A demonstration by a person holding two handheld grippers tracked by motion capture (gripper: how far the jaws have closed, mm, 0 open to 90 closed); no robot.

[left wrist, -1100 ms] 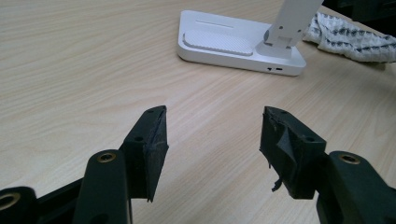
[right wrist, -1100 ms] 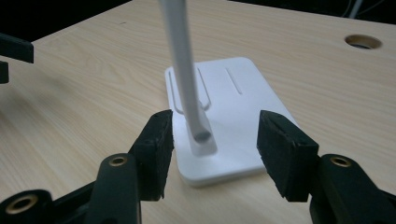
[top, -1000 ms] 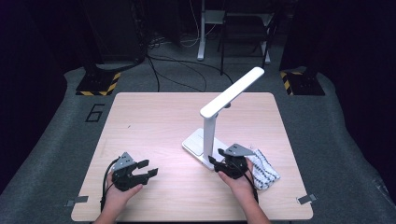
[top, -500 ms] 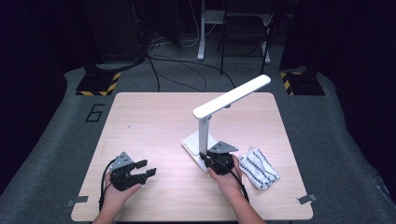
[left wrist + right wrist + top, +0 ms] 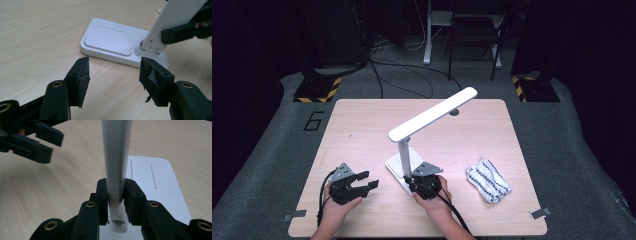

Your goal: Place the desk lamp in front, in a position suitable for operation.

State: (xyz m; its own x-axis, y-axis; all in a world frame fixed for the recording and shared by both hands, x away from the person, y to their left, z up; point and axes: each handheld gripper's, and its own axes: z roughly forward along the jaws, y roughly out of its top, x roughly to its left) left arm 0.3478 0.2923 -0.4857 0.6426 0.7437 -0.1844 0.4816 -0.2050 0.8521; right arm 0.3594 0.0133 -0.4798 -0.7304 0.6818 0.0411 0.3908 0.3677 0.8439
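Two grippers at the near edge of the wooden table [image 5: 362,120], one per hand. Right gripper [image 5: 115,192] is clamped on the white desk lamp's [image 5: 432,116] upright post, low down, just above the hinge at the base; in the right gripper view both black pads press the post from either side, w/ the post rising straight up btwn them. Its jaws have just been closing, and the post is what's between them. In the high view that gripper [image 5: 418,178] sits at the near right corner of the lamp base [image 5: 394,165], hand behind it, cable trailing toward the near edge.

Lamp stands near the table's middle, slightly toward the near side: flat white base on the wood, post upright, long head slanting up and away to the far right. Base shows a ribbed pad [image 5: 107,45] and a thin groove in the left gripper view.

Left gripper [image 5: 364,181] is to the lamp's left, near the near edge, well apart from the base. Jaws stand apart w/ nothing btwn them [image 5: 113,75]; they point at the lamp base, not touching it.

Striped blue-white cloth [image 5: 488,180] lies bunched on the table, right of the lamp & right hand, apart from both.
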